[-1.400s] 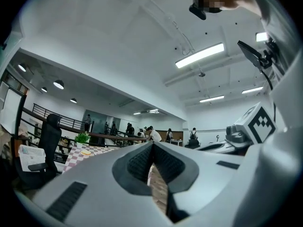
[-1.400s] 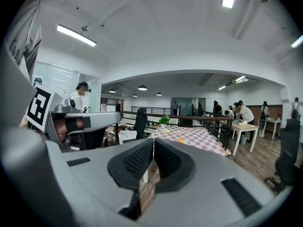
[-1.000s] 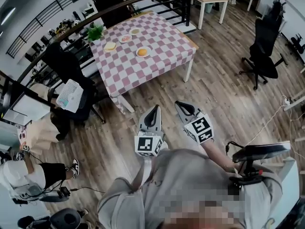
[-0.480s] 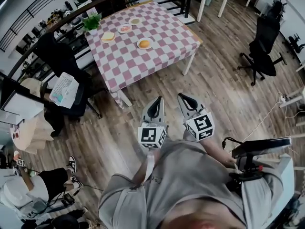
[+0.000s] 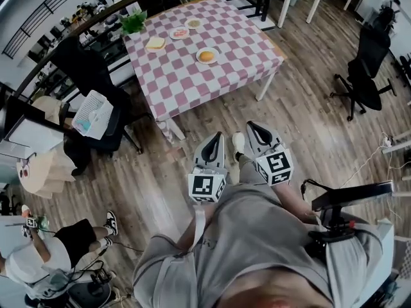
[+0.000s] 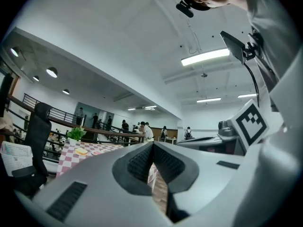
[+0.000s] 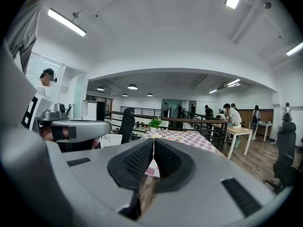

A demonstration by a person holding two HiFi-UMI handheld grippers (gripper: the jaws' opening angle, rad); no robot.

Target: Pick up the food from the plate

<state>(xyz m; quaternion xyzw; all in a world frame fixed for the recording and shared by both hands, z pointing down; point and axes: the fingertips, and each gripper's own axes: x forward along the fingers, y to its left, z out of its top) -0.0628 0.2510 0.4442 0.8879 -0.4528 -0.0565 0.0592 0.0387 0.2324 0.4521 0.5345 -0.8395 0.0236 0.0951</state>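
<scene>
Head view: the table (image 5: 192, 82) stands at 12 o'clock, well apart from the left gripper (image 5: 214, 138) and right gripper (image 5: 252, 127), which point toward it. Food (image 5: 207, 56) lies on the nearest plate (image 5: 198, 58).

Left gripper view: jaws together, empty; table at 9 o'clock.

Right gripper view: jaws together, empty; table at 12 o'clock.

The step looks like the approach. Next, reach the table and open the jaws over the food.

In the head view, the food (image 5: 207, 56) on the checkered table (image 5: 192, 82) at the upper middle is too small to identify. A seated person (image 5: 38, 262) at lower left is cut by the frame's edge. In the left gripper view, the left gripper (image 6: 152, 144) hides most of that table.
</scene>
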